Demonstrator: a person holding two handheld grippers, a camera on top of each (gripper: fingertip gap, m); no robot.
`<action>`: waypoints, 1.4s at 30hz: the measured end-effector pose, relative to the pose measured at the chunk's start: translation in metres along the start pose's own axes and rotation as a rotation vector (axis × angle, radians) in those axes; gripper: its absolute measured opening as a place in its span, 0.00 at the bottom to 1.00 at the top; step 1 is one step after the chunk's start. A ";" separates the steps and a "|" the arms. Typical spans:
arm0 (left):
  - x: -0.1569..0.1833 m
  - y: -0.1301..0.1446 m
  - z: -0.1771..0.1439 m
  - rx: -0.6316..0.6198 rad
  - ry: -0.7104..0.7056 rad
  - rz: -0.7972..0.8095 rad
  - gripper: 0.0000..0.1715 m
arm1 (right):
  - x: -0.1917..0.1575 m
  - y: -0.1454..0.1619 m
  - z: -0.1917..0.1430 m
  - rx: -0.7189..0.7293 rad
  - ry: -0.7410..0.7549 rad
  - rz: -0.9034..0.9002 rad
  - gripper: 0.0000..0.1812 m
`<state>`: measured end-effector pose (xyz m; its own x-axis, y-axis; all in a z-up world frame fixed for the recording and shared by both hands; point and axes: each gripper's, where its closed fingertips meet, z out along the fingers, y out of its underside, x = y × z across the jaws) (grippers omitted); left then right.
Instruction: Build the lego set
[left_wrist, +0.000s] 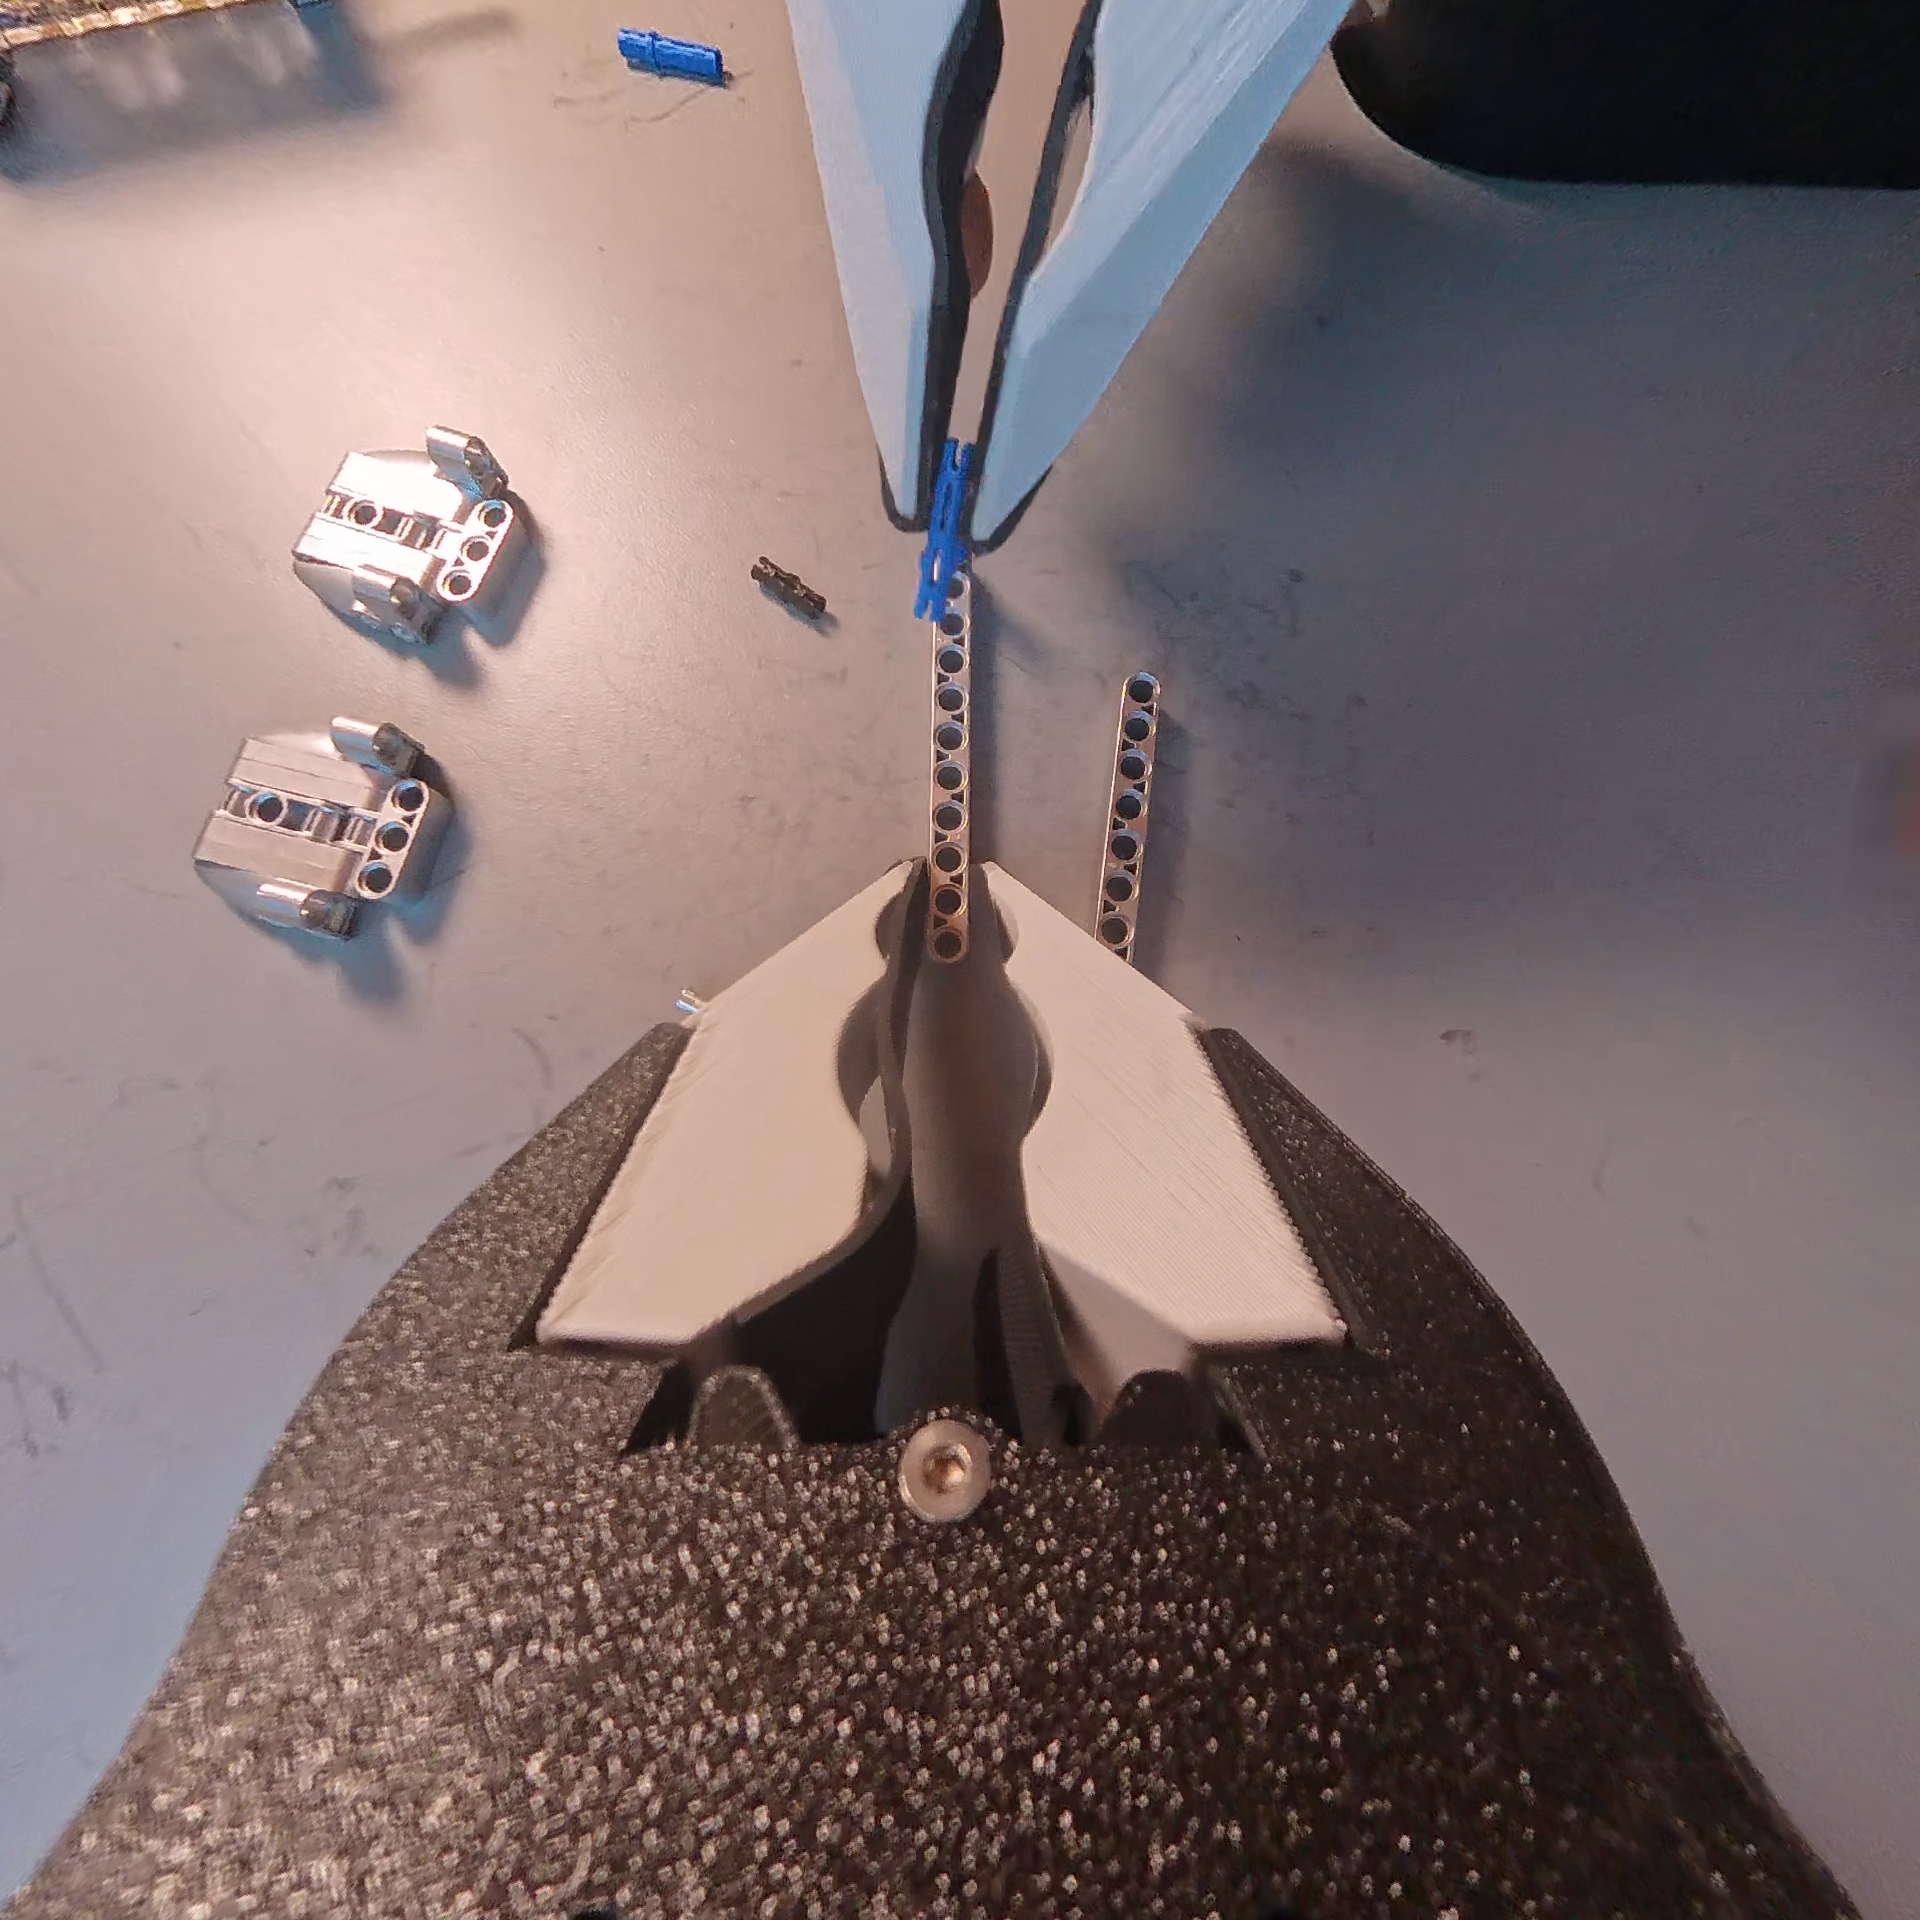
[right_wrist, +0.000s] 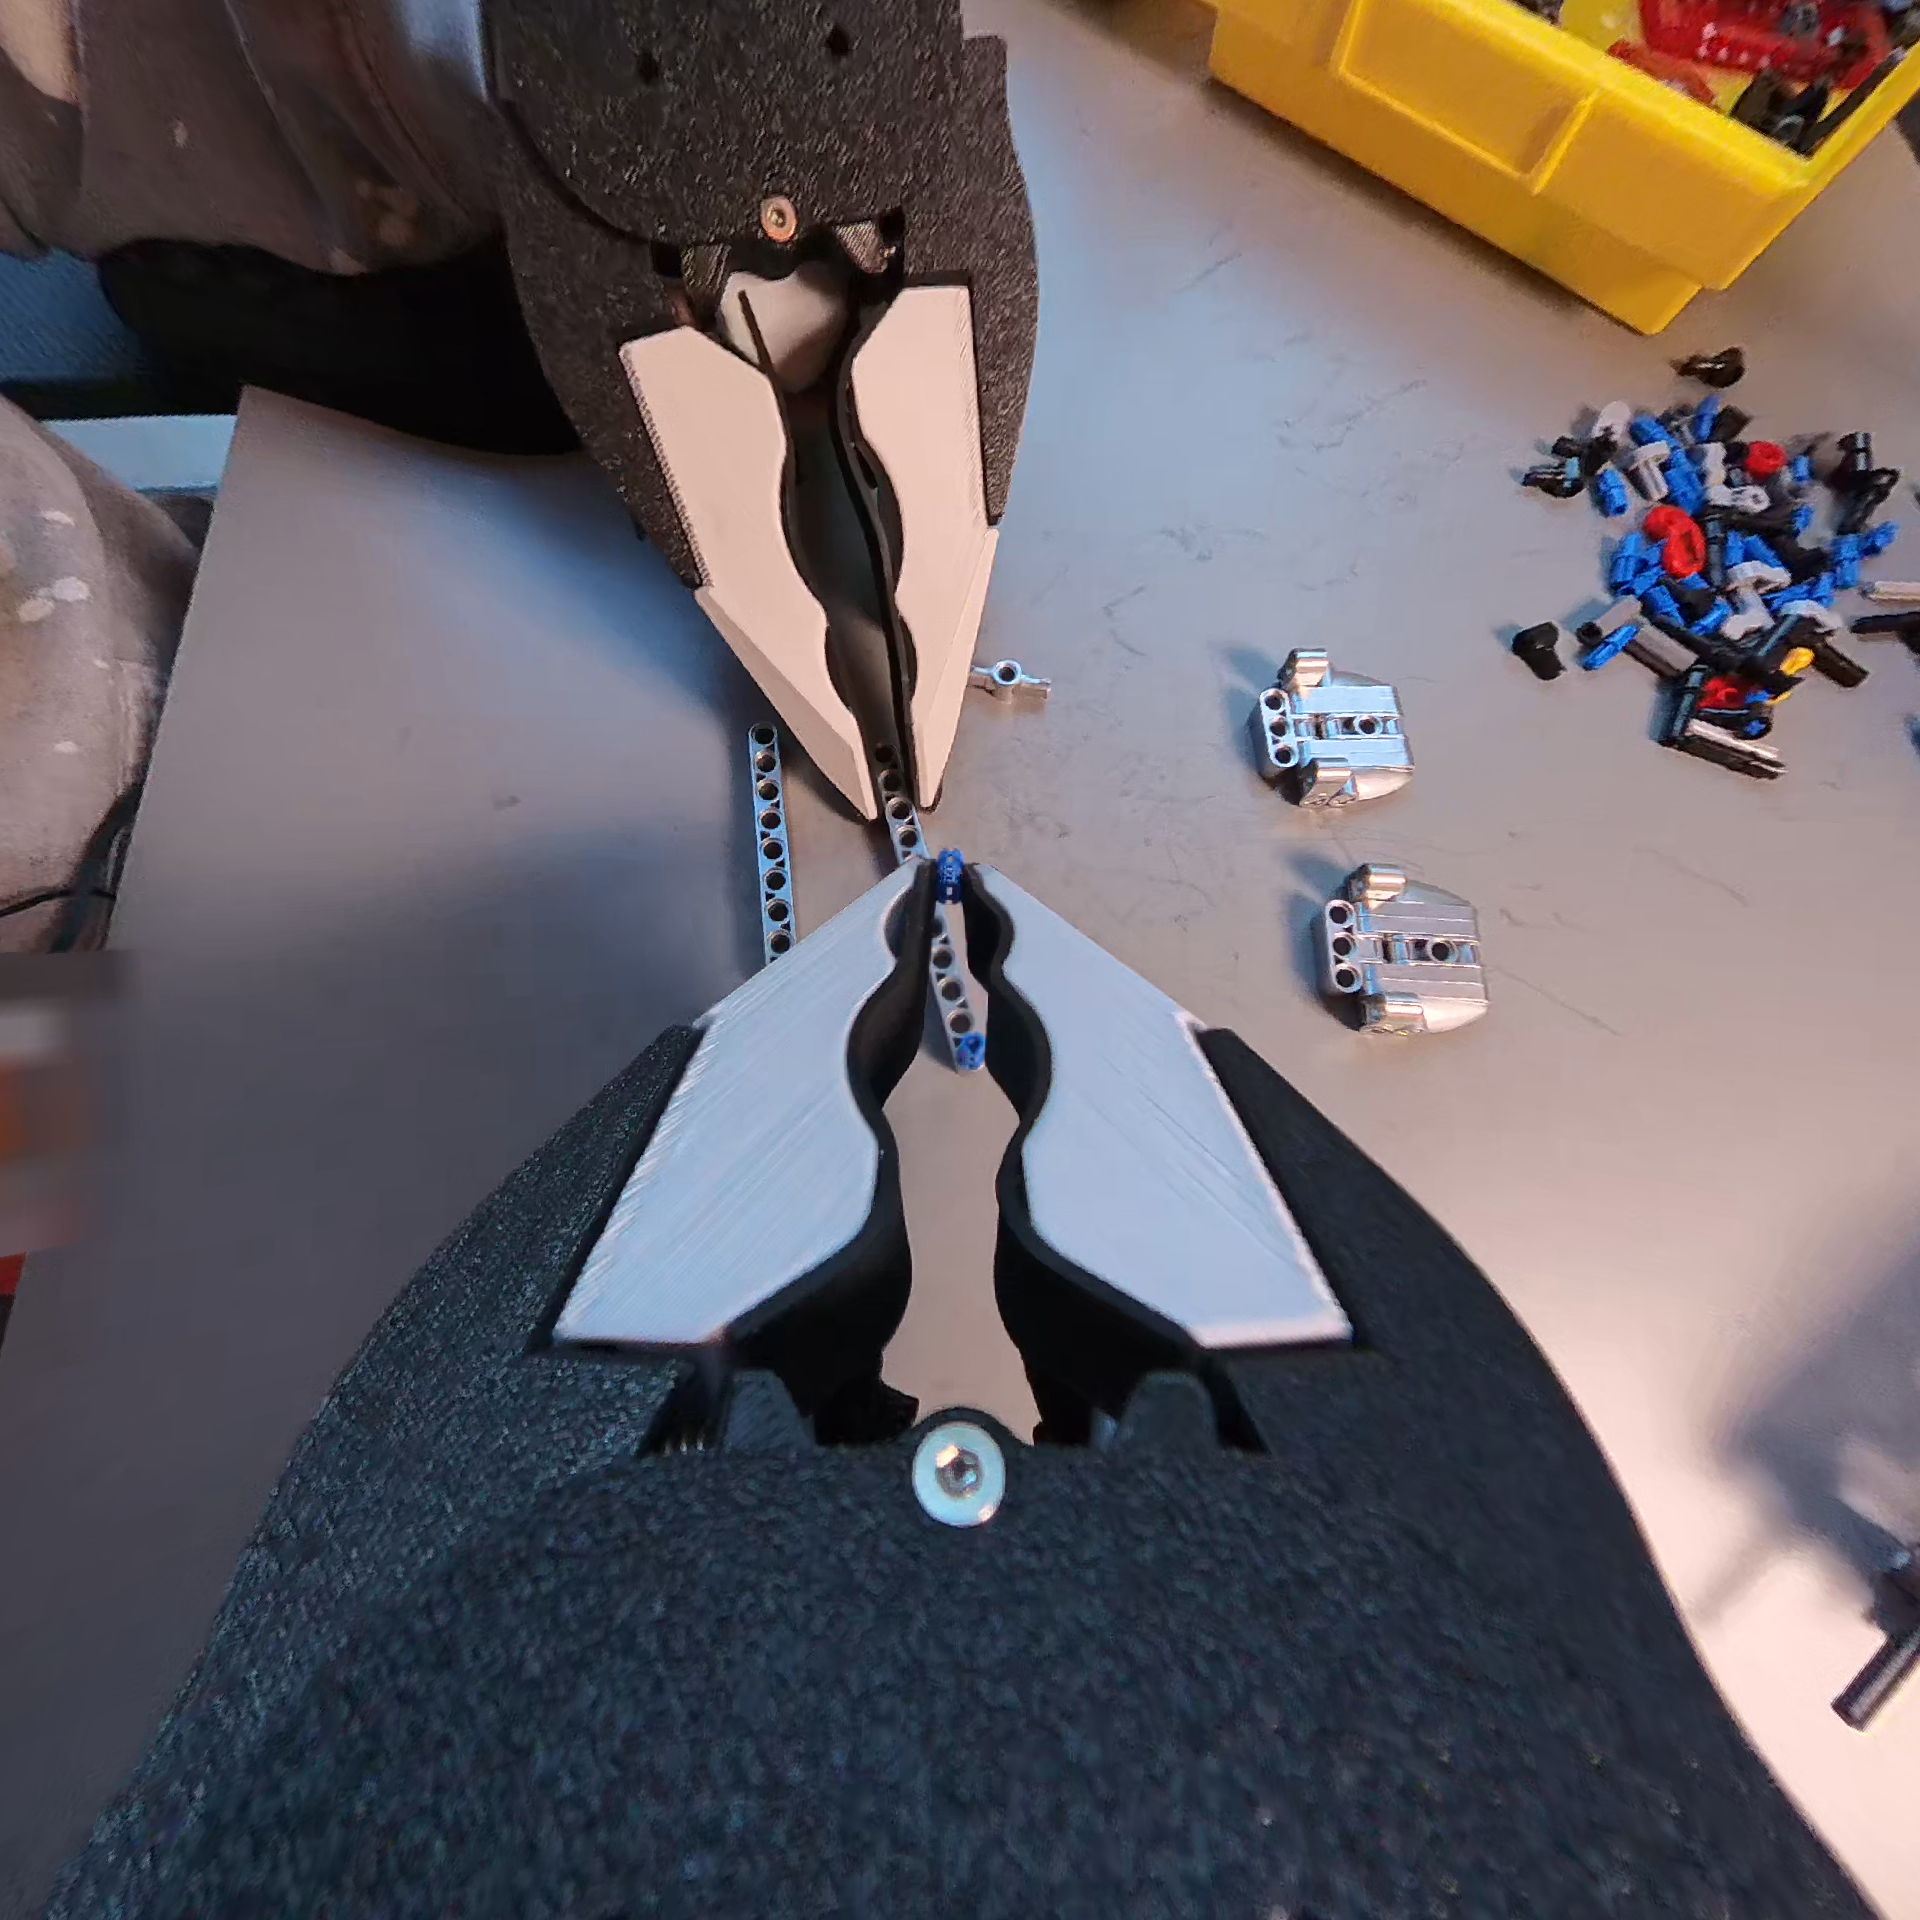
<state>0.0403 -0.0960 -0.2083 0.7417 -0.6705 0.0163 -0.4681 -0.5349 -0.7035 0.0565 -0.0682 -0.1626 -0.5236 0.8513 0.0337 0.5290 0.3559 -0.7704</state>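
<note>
My left gripper (left_wrist: 951, 868) is shut on one end of a long grey perforated beam (left_wrist: 951, 748) and holds it pointing away from me. My right gripper (left_wrist: 951, 520) comes in from the far side and is shut on a blue pin (left_wrist: 948, 520) at the beam's far part. In the right wrist view my right gripper (right_wrist: 945, 873) pinches the blue pin (right_wrist: 948, 873) right at the beam (right_wrist: 951, 987), which runs under its fingers. A second blue pin (right_wrist: 968, 1049) sits in the beam's end hole. The left gripper (right_wrist: 899, 805) grips the beam's other end.
A second grey beam (left_wrist: 1127, 816) lies on the table beside the held one. Two silver panel pieces (left_wrist: 410, 535) (left_wrist: 322, 826) lie to the left, with a black pin (left_wrist: 790, 587) and a loose blue pin (left_wrist: 670, 52). A yellow bin (right_wrist: 1507, 114) and a pile of small parts (right_wrist: 1714, 582) are at the right. Some 6 centimetres of space lies between my two pairs of fingers.
</note>
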 end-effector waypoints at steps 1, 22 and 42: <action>0.000 0.000 0.000 0.001 0.000 0.000 0.03 | 0.003 -0.003 -0.002 0.019 0.017 0.007 0.02; -0.002 -0.003 0.002 0.048 0.005 0.000 0.03 | 0.241 -0.135 -0.066 0.581 0.668 0.010 0.02; -0.002 -0.003 0.002 0.057 0.011 -0.005 0.03 | 0.323 -0.142 -0.058 0.647 0.802 0.059 0.02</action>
<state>0.0414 -0.0916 -0.2078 0.7383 -0.6739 0.0275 -0.4360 -0.5080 -0.7428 -0.1493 0.1787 -0.0050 0.2164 0.9521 0.2162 -0.0457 0.2310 -0.9719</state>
